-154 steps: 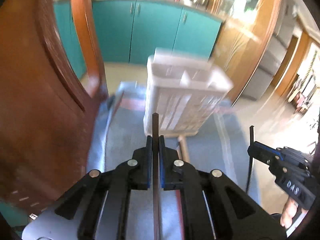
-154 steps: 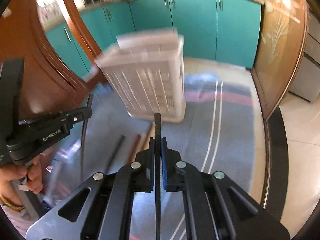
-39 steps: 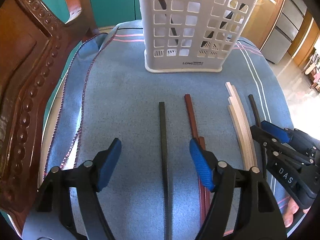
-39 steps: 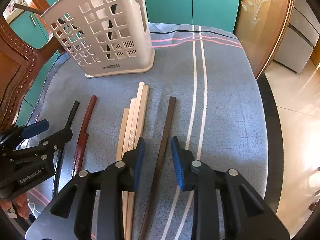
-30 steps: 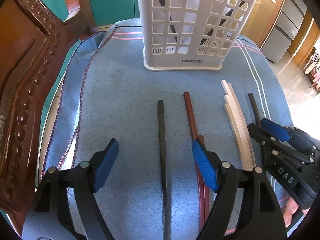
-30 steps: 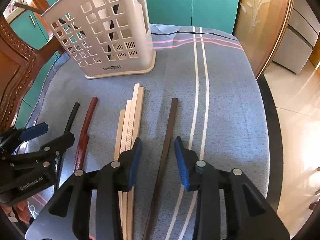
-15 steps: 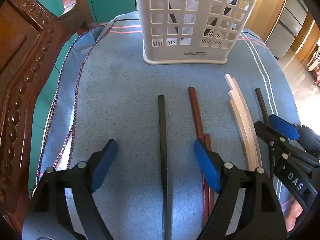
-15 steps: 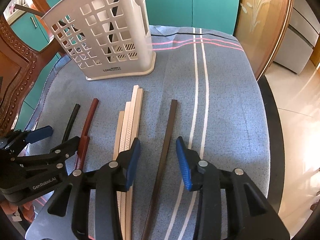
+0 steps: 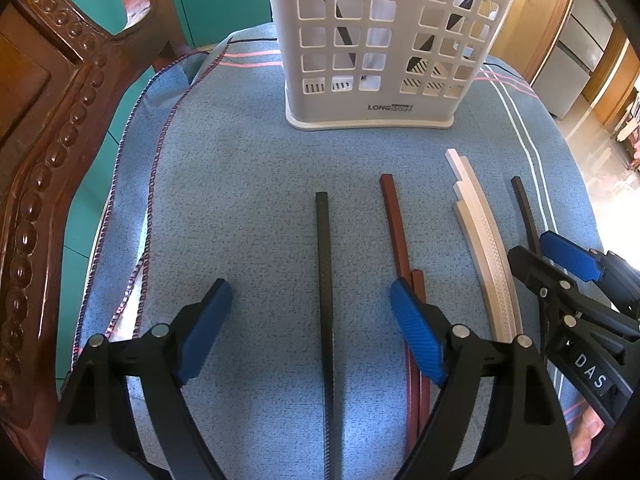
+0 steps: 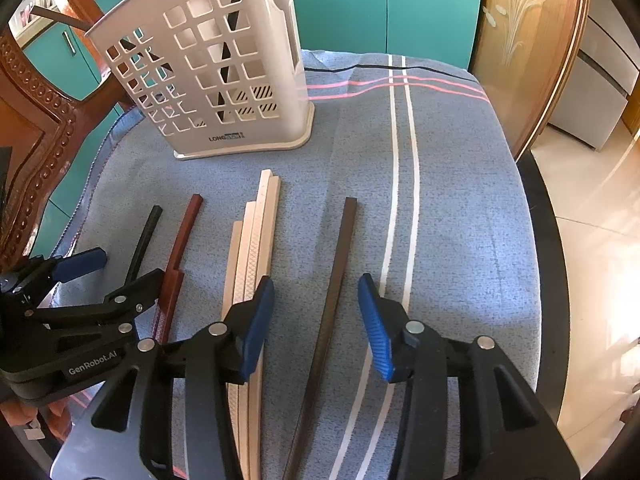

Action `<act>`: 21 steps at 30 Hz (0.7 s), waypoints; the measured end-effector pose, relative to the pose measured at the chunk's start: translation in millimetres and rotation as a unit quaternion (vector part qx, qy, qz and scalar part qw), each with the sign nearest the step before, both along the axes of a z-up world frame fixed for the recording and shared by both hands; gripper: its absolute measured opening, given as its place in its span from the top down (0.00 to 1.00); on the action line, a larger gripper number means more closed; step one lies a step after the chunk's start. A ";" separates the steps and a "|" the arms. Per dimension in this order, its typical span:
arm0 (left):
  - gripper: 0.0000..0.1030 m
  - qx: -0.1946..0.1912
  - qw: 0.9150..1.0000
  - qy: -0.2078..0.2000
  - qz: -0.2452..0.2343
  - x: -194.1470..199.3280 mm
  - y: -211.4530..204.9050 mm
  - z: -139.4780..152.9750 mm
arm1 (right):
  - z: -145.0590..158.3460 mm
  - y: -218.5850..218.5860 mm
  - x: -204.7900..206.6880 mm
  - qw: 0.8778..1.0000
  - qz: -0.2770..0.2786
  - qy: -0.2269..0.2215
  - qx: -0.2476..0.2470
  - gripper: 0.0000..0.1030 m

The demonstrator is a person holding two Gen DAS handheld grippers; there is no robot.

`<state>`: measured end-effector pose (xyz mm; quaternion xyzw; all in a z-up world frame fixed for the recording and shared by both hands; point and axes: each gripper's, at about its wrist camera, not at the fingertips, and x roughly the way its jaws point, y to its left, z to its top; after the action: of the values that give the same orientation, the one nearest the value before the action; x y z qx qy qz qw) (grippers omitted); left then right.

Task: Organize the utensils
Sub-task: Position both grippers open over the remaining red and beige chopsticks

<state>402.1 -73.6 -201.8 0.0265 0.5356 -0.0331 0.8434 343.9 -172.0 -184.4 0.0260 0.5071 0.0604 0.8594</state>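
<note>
A white slotted utensil basket [image 9: 380,40] [image 10: 216,76] stands on a blue cloth and holds dark sticks. In front of it lie a black chopstick [image 9: 326,280] [image 10: 142,240], two red-brown chopsticks [image 9: 400,240] [image 10: 180,244], several white chopsticks [image 9: 484,248] [image 10: 254,248] and a dark brown chopstick [image 9: 524,208] [image 10: 334,280]. My left gripper [image 9: 310,300] is open, its jaws on either side of the black chopstick. My right gripper [image 10: 316,292] is open, its jaws on either side of the dark brown chopstick.
A carved wooden chair back [image 9: 36,160] [image 10: 32,128] rises at the left. The blue striped cloth [image 9: 240,180] [image 10: 460,200] covers the round table, whose dark rim [image 10: 544,280] shows at the right. Teal cabinets [image 10: 380,4] stand behind.
Five seconds ago each gripper was shut on a stick near the basket; those sticks are now in the basket. Over the last second both open grippers widened and drew back slightly over the lying chopsticks.
</note>
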 end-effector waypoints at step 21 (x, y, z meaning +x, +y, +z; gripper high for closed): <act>0.19 0.000 1.000 0.000 -0.001 -0.8 1.1 0.4 | 0.7 2.4 0.0 1.000 0.002 -0.003 -0.009 0.55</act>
<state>401.3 -72.6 -201.4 0.0270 0.5352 -0.0335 0.8436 343.9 -169.6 -183.7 0.0172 0.5053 0.0582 0.8608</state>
